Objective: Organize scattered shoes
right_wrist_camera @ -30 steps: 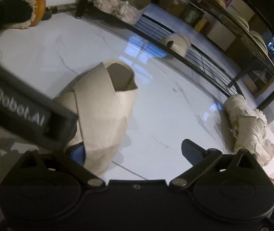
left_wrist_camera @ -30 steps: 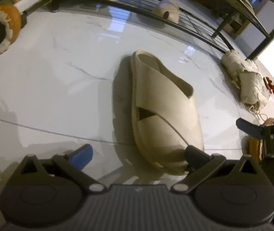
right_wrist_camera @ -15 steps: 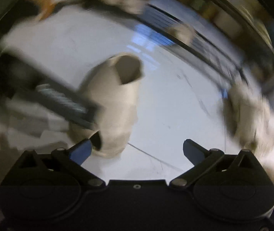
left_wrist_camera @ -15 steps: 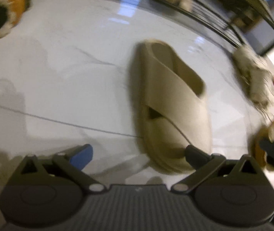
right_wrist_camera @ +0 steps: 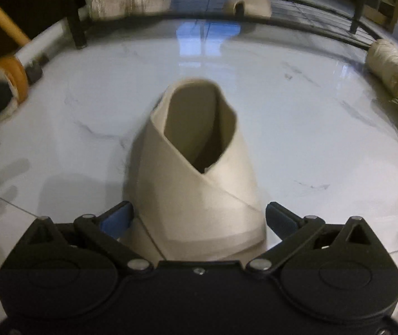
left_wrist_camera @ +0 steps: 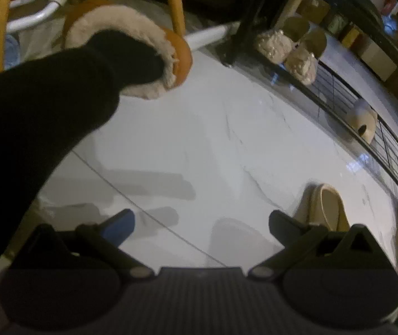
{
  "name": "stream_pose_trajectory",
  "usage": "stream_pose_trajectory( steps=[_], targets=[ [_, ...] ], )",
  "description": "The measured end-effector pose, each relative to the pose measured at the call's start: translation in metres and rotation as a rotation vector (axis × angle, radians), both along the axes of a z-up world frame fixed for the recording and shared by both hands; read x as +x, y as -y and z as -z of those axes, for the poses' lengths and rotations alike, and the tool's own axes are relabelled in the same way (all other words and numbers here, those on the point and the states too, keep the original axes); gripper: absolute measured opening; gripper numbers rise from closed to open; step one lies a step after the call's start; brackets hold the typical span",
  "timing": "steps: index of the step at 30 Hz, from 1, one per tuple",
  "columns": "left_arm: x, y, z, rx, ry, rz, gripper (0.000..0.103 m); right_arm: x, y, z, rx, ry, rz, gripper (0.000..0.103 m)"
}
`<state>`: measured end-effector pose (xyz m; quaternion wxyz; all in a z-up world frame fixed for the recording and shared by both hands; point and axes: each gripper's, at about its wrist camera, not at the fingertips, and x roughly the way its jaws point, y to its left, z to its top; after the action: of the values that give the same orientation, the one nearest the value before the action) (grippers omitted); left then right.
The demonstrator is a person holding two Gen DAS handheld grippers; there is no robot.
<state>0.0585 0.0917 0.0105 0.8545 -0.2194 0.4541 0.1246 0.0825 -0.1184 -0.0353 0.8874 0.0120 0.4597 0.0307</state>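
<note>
A beige cross-strap slide sandal (right_wrist_camera: 199, 173) lies on the white marble floor, toe toward my right gripper (right_wrist_camera: 197, 219). The right gripper is open, its fingers on either side of the sandal's toe; I cannot tell whether they touch it. The same sandal shows in the left wrist view (left_wrist_camera: 328, 207), just right of the right fingertip. My left gripper (left_wrist_camera: 200, 223) is open and empty above bare floor. A matching beige slide (right_wrist_camera: 248, 1) sits on the low black wire rack (right_wrist_camera: 296, 25), and also shows in the left wrist view (left_wrist_camera: 365, 120).
An orange fur-lined slipper (left_wrist_camera: 132, 53) lies at the far left, partly behind a black sleeve (left_wrist_camera: 39, 128). Fluffy cream shoes (left_wrist_camera: 285, 53) sit on the rack's left end. Cream lace-up shoes (right_wrist_camera: 394, 81) lie at the right. Yellow legs (left_wrist_camera: 173, 2) and a white pipe (left_wrist_camera: 207, 35) stand behind.
My left gripper has swung left off the sandal, which now sits at its right edge. My right gripper has moved to face the sandal's toe, with a finger on each side.
</note>
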Motion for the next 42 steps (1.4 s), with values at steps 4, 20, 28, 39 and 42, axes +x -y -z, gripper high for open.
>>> stream_pose_trajectory(
  steps=[4,20,28,39,42],
  targets=[
    [-0.003,-0.004,0.0,0.01,-0.033,-0.016,0.102,0.0,0.012,-0.016,0.083,0.06,0.038,0.088],
    [0.003,-0.012,0.021,0.001,-0.173,-0.05,0.102,0.123,0.01,-0.075,0.18,0.144,0.025,0.098],
    [0.0,-0.01,0.027,-0.025,-0.201,-0.034,0.102,0.118,-0.025,-0.02,-0.139,-0.046,-0.178,0.103],
    [-0.003,-0.013,0.024,-0.042,-0.198,-0.047,0.102,0.113,-0.007,-0.028,-0.039,0.001,-0.175,0.085],
    [-0.003,-0.014,0.023,-0.043,-0.194,-0.049,0.102,0.106,-0.002,-0.041,0.023,0.072,-0.132,0.085]
  ],
)
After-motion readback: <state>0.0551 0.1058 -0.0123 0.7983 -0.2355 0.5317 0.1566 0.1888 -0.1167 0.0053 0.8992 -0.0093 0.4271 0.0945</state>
